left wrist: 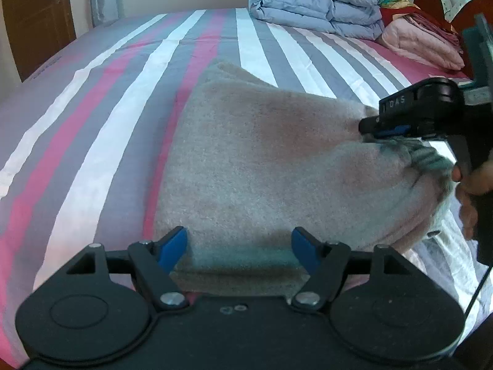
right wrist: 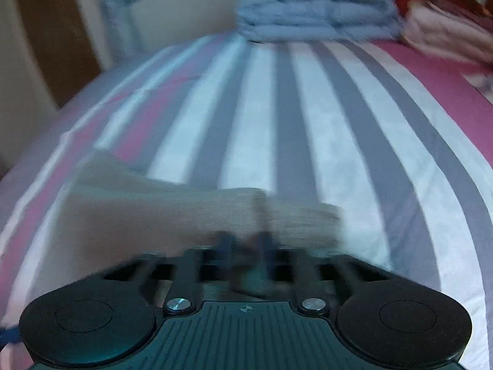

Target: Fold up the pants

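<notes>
The pants were laid folded on the striped bed. The left gripper was held wide astride the near edge — pads not pressing. The right gripper was nearly closed on the far-side hem, seemingly pinched for the next fold.

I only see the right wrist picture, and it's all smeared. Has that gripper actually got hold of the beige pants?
Observer: Judging by the left wrist view, yes. The right gripper looks closed on a bunched edge of the pants.
Operator: And the other gripper, where is it?
Observer: The left gripper is open, its blue fingers astride the near edge of the pants without pinching it.
Operator: What carries the right one?
Observer: A person's hand is wrapped around its handle, at the far right of that view.
</notes>
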A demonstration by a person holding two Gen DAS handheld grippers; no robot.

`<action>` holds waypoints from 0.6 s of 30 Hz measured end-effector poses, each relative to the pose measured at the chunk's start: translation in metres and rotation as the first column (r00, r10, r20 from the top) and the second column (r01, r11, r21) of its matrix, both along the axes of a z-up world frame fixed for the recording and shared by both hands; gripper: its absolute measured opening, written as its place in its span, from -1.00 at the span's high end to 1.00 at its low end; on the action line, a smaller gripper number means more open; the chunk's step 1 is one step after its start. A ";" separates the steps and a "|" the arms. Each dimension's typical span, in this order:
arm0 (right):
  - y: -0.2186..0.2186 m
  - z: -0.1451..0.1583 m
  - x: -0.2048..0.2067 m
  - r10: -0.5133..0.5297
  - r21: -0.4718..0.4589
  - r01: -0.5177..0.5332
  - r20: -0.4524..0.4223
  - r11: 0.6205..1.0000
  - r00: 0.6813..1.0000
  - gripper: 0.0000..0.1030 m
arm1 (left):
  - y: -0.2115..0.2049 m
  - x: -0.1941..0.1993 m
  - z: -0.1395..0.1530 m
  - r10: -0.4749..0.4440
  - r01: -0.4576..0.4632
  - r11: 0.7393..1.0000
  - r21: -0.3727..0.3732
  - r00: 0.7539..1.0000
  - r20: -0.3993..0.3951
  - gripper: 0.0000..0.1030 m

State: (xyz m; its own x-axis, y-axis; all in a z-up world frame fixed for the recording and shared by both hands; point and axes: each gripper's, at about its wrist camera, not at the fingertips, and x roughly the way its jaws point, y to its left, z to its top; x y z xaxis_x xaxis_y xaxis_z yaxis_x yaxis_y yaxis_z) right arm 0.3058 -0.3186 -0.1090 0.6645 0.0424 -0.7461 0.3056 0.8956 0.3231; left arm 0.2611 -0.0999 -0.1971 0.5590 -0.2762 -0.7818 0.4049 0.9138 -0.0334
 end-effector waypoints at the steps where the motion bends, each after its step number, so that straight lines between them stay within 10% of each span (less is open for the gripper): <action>1: 0.002 0.005 -0.001 0.004 -0.011 -0.004 0.001 1.000 1.000 0.72 | 0.003 0.002 0.004 0.005 -0.005 1.000 -0.011 1.000 -0.005 -0.29; 6: 0.025 0.041 -0.039 0.143 -0.108 -0.131 0.104 0.985 0.984 0.71 | 0.007 0.026 0.026 0.027 -0.026 0.999 -0.035 0.999 0.021 -0.29; 14: 0.051 -0.006 -0.107 0.284 -0.290 -0.268 0.014 0.919 0.959 0.72 | -0.009 0.105 -0.001 0.109 -0.110 0.994 0.000 0.989 -0.101 -0.40; 18: 0.031 0.004 -0.098 0.267 -0.148 -0.260 0.035 0.954 0.963 0.70 | 0.018 0.114 0.012 0.153 -0.168 0.981 -0.095 0.978 -0.142 -0.25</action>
State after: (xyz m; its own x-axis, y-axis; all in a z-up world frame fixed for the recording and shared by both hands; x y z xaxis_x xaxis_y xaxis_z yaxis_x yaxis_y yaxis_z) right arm 0.2073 -0.2871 -0.1050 0.6837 0.1185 -0.7201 0.0381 0.9796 0.1974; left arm 0.3756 -0.0820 -0.1850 0.4950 -0.2765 -0.8237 0.2383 0.9549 -0.1774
